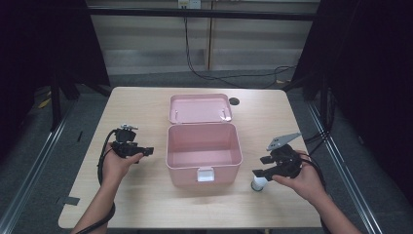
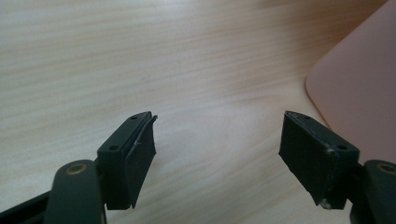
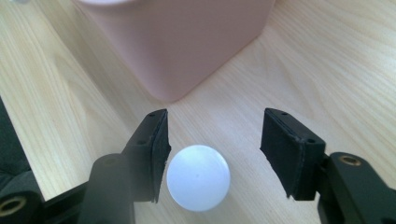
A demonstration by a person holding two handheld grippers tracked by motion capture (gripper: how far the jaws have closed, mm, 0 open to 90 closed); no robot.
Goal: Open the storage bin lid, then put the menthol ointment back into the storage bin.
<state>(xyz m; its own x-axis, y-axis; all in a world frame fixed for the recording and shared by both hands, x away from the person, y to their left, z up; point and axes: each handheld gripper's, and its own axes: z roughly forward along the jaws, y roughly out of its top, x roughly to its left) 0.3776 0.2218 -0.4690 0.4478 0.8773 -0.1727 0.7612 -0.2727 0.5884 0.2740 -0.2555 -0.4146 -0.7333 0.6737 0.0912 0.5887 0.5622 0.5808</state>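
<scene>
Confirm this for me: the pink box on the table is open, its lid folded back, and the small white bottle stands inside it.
Not quite. The pink box is open with its lid folded back, but the white bottle stands on the table outside the box, between the right gripper's open jaws. The high view shows the box's inside bare.

I see the table (image 1: 146, 204) evenly lit under dark surroundings; close-up views look soft, shadows faint.

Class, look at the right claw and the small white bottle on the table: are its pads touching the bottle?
Cannot tell. In the right gripper view the right claw stands open around the white bottle; one pad has a clear gap, the other overlaps the cap's edge.
</scene>
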